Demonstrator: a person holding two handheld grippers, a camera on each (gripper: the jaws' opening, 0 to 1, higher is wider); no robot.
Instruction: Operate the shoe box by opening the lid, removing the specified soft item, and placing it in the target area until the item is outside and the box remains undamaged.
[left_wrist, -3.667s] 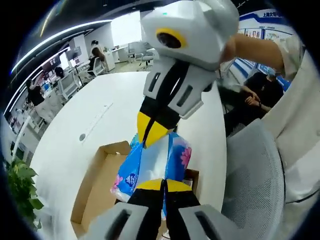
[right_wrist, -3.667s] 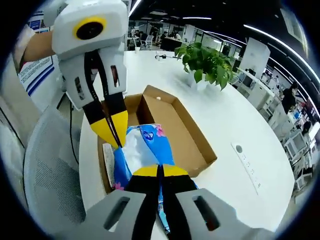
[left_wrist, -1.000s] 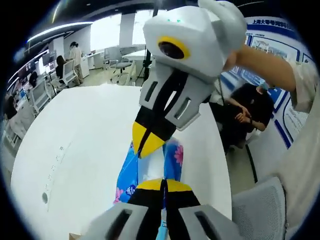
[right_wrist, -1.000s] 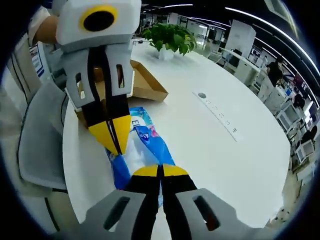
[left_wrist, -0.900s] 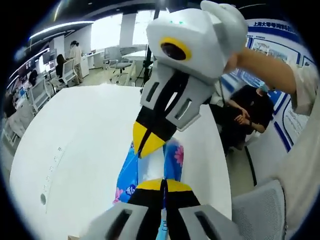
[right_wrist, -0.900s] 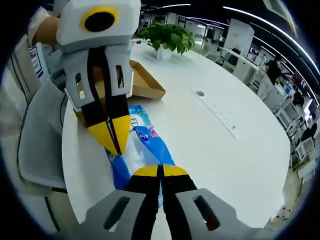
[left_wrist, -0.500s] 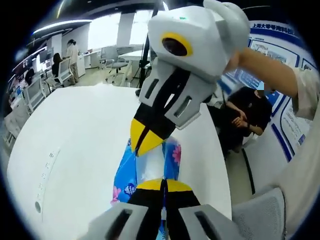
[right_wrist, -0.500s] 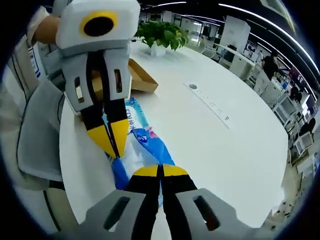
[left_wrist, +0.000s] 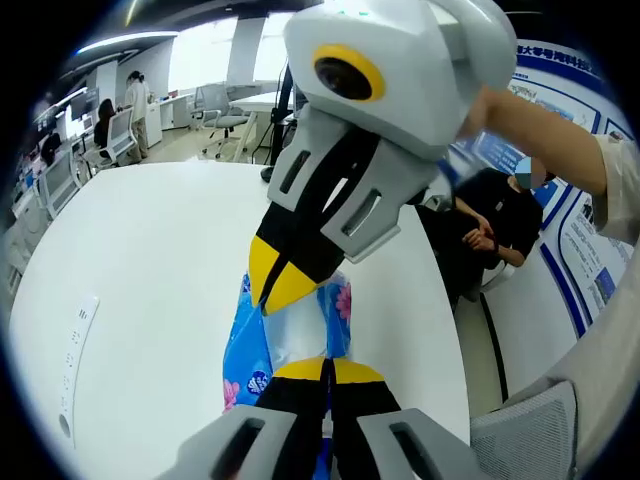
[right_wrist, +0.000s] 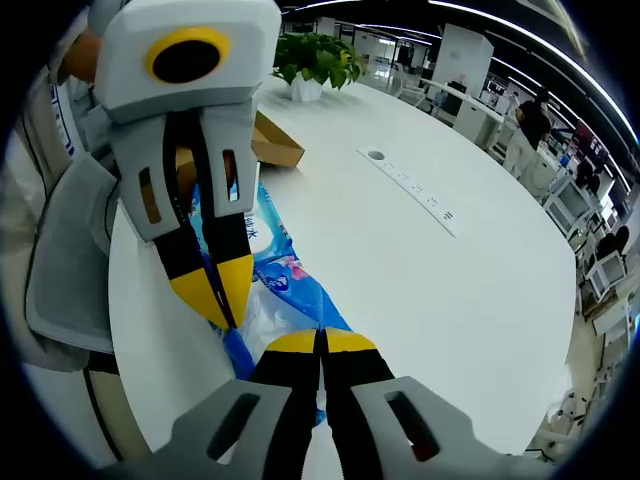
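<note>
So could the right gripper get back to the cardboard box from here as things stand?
Probably not yet: the right gripper is shut on the blue tissue pack, as is the left gripper. The cardboard box lies beyond, over bare white table.

white lettering stood on the blue header of a wall poster (left_wrist: 556, 62) behind the seated person in the left gripper view, and a round white logo marked the blue tissue pack (left_wrist: 248, 383) (right_wrist: 262, 262), but none of it could be read.
</note>
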